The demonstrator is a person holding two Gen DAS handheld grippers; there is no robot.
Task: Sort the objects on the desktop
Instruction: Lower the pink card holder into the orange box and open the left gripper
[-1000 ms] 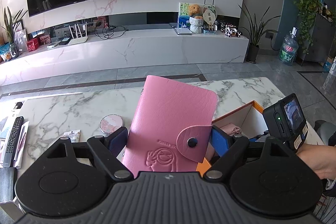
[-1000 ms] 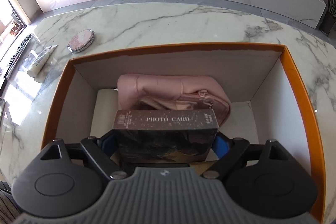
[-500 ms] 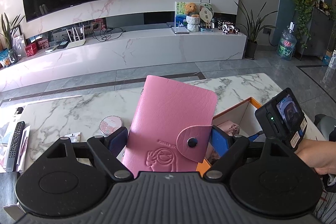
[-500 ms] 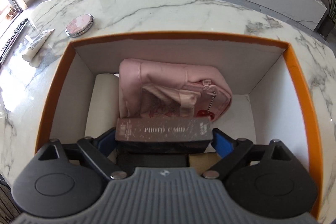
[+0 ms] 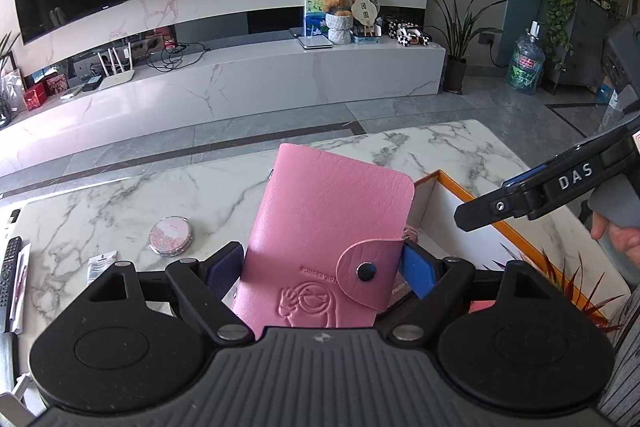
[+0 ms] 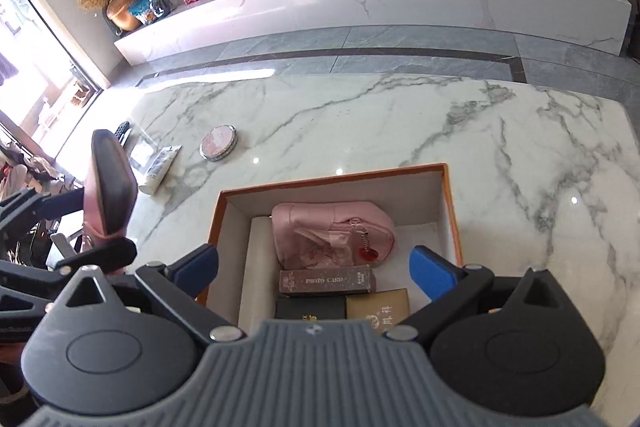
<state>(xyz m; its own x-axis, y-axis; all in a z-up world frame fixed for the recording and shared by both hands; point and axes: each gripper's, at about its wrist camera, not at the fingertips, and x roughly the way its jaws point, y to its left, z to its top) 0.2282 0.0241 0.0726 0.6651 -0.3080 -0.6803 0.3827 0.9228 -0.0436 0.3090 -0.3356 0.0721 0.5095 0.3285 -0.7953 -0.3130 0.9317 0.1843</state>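
My left gripper (image 5: 322, 267) is shut on a pink snap-button card holder (image 5: 328, 219), which it holds upright above the marble table, just left of the orange-rimmed box (image 6: 336, 177). The same card holder (image 6: 110, 187) shows at the left edge of the right wrist view. My right gripper (image 6: 316, 267) hangs open above the box with nothing between its blue pads. Below it in the box lie a dark PHOTO CARD box (image 6: 326, 279), a pink pouch (image 6: 328, 231), a black box (image 6: 310, 309) and a gold box (image 6: 378, 307). One of its fingers (image 5: 520, 199) reaches in from the right in the left wrist view.
A round pink compact mirror (image 6: 218, 143) and a white tube (image 6: 160, 169) lie on the marble table (image 6: 400, 123) left of the box. A remote control (image 5: 8, 275) sits at the table's left edge. A person's hand (image 5: 616, 235) grips the right handle.
My right gripper let go of the PHOTO CARD box, which now lies in the orange-rimmed box, and rose well above it. The left gripper, with the card holder, drifted toward the box.
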